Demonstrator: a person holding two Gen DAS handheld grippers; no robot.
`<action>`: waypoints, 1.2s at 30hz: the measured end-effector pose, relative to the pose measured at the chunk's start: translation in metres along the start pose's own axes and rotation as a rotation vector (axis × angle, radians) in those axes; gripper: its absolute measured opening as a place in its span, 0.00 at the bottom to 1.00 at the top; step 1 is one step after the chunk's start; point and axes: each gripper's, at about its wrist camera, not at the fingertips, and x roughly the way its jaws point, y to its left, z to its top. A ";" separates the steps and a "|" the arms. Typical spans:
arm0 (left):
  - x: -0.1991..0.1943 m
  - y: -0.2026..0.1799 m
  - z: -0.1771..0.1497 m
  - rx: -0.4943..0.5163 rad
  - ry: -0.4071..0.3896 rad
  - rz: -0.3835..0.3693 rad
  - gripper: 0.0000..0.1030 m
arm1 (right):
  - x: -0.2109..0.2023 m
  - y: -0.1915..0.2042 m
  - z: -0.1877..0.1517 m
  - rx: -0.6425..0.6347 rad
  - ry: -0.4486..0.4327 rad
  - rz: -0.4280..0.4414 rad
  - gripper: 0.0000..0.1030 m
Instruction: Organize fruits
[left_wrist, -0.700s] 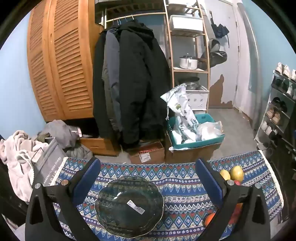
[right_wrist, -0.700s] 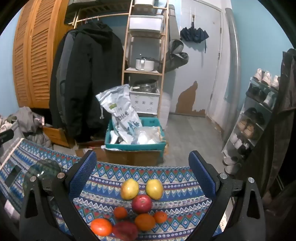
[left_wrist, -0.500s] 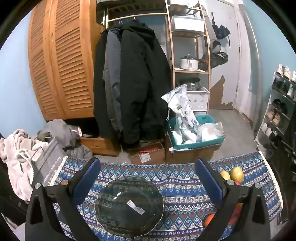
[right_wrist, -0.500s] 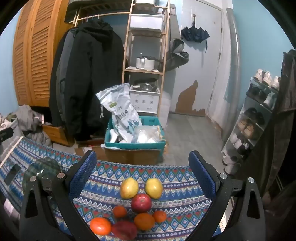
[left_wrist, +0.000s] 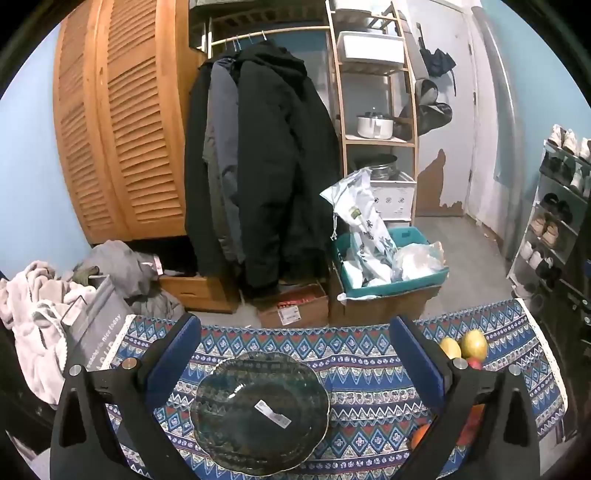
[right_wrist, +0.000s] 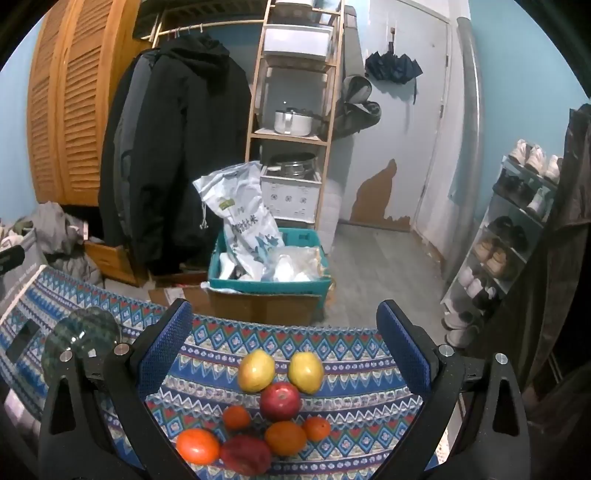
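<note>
The left claw (left_wrist: 295, 350) is spread wide, its 2 blue-padded fingers (left_wrist: 173, 354) well apart and holding nothing. Between them, toward 6 o'clock in the left wrist view, a dark green glass plate (left_wrist: 236, 435) lies flat on the patterned cloth (left_wrist: 354, 373) that covers the bench. A white label (left_wrist: 272, 413) sits on the plate's face. Neither finger touches the plate; the plate's rim lies just beside the left finger's inner edge in the picture, though whether they meet cannot be told.

The right claw (right_wrist: 291, 339) is also spread wide and empty, hanging above a cluster of fruit on the same cloth. In the right wrist view, 2 yellow fruits (right_wrist: 255, 371) sit side by side at the far edge of the group, with a red apple (right_wrist: 279, 401) just below and between them, touching or nearly touching both. Nearer, toward 6 o'clock, lie 2 small oranges (right_wrist: 236, 417), 1 on each side, a larger orange fruit (right_wrist: 285, 437) between them, a bright orange-red fruit (right_wrist: 197, 446) at 7 o'clock, and a dark red fruit (right_wrist: 245, 454) beside it. No finger touches any fruit.

The plate shows again at 9 o'clock in the right wrist view, behind the claw's left finger, well apart from the fruit. In the left wrist view the yellow fruits peek out at 3 o'clock, past the right finger.

Beyond the bench a teal bin (right_wrist: 269, 284) with bags stands on a cardboard box (right_wrist: 258, 306).
</note>
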 end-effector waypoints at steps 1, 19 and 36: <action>0.000 0.000 0.000 0.000 0.001 -0.003 1.00 | 0.001 0.001 -0.001 -0.003 0.004 0.000 0.95; 0.000 0.001 -0.004 -0.020 -0.008 -0.014 1.00 | 0.001 0.001 0.000 -0.005 0.007 -0.001 0.95; 0.000 -0.001 -0.004 -0.017 -0.012 -0.009 1.00 | 0.002 -0.001 -0.002 -0.010 0.012 -0.006 0.95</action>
